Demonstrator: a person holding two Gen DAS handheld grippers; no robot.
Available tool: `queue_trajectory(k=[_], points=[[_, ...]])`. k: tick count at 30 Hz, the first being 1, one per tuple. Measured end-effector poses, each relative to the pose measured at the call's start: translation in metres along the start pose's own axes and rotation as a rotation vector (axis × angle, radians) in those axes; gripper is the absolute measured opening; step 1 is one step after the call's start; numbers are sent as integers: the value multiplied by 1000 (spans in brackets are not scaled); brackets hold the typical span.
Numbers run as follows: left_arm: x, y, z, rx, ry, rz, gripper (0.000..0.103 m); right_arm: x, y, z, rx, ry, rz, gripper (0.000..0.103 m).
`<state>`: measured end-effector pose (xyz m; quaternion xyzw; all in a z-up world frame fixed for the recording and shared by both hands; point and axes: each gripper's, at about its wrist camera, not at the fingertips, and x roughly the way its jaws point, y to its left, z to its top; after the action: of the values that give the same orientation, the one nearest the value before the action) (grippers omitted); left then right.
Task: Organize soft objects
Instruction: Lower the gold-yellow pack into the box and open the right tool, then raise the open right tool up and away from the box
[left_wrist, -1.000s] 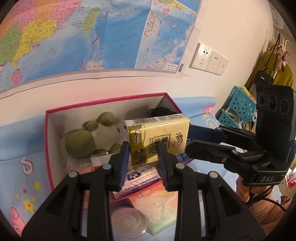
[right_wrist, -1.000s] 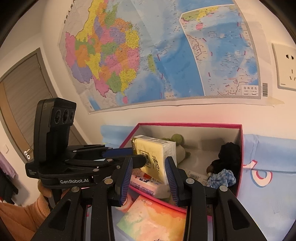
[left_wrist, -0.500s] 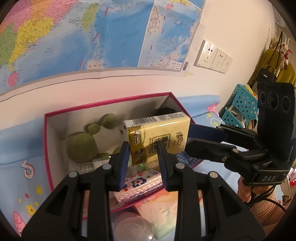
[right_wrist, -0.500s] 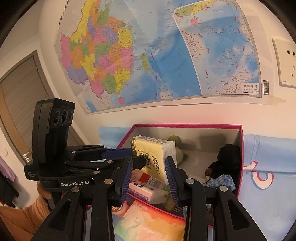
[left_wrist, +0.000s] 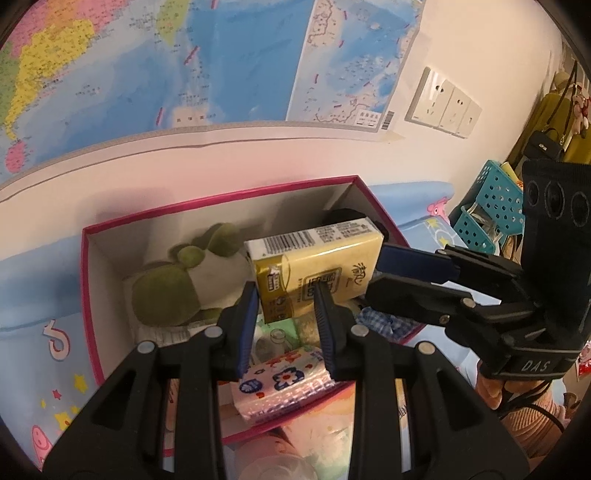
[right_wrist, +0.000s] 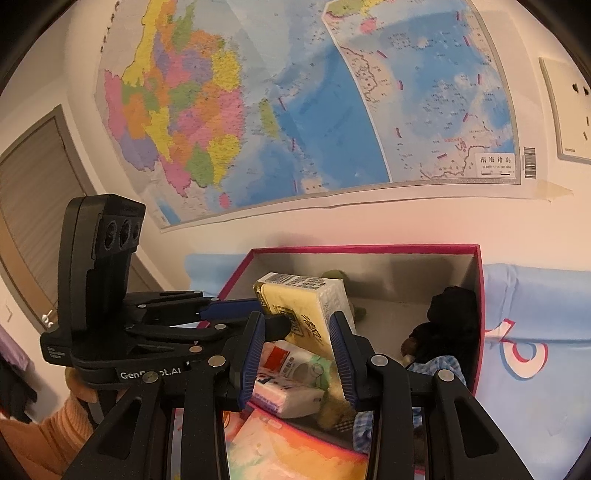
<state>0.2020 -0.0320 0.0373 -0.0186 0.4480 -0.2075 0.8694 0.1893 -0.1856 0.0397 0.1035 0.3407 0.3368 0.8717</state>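
A yellow tissue pack (left_wrist: 314, 266) (right_wrist: 306, 306) hangs over the open pink-rimmed box (left_wrist: 86, 295) (right_wrist: 369, 248). My left gripper (left_wrist: 284, 295) is shut on the pack's left end, and my right gripper (right_wrist: 297, 321) is shut on its right end. Each shows in the other's view: the right gripper (left_wrist: 376, 273) comes in from the right, the left gripper (right_wrist: 266, 317) from the left. Inside the box lie a green plush (left_wrist: 166, 295), a black plush (right_wrist: 450, 321), a floral tissue pack (left_wrist: 284, 384), more tissue packs (right_wrist: 291, 391) and a blue checked cloth (left_wrist: 384, 319).
The box stands against a wall with a map, on a blue cartoon cloth (left_wrist: 37, 295). A colourful booklet (right_wrist: 288, 454) lies before the box. Blue perforated baskets (left_wrist: 491, 206) stand to the right, wall sockets (left_wrist: 443, 107) above them. A door (right_wrist: 29, 206) is at the far left.
Both grippers, still holding the yellow pack together, have carried it a little further in over the box and slightly lower. The grips have not changed.
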Motion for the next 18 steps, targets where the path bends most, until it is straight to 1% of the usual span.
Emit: queue_trajectory(k=[3,9,10,12,15,17,18], points=[[3,1,3,0,14,6,32,4,-3,1,10,6,-7,38],[15,6,8,-19,70,1,32,12,-11,2,41,17,-32,38],[16,8,9,-29,73,2,32,14,-14,3,54,17,-38,39],[16,11,11,-41,74,1,32,17,-18,2,77,20,-51,47],[14,13,10,-46,67,3,32,19,-23,0,92,21,-64,48],[10,13,6,-46,51,17,32,17,-24,-3,93,22,-61,49],[4,13,3,-40,28,17,32,15,-23,-5,88,25,-63,49]])
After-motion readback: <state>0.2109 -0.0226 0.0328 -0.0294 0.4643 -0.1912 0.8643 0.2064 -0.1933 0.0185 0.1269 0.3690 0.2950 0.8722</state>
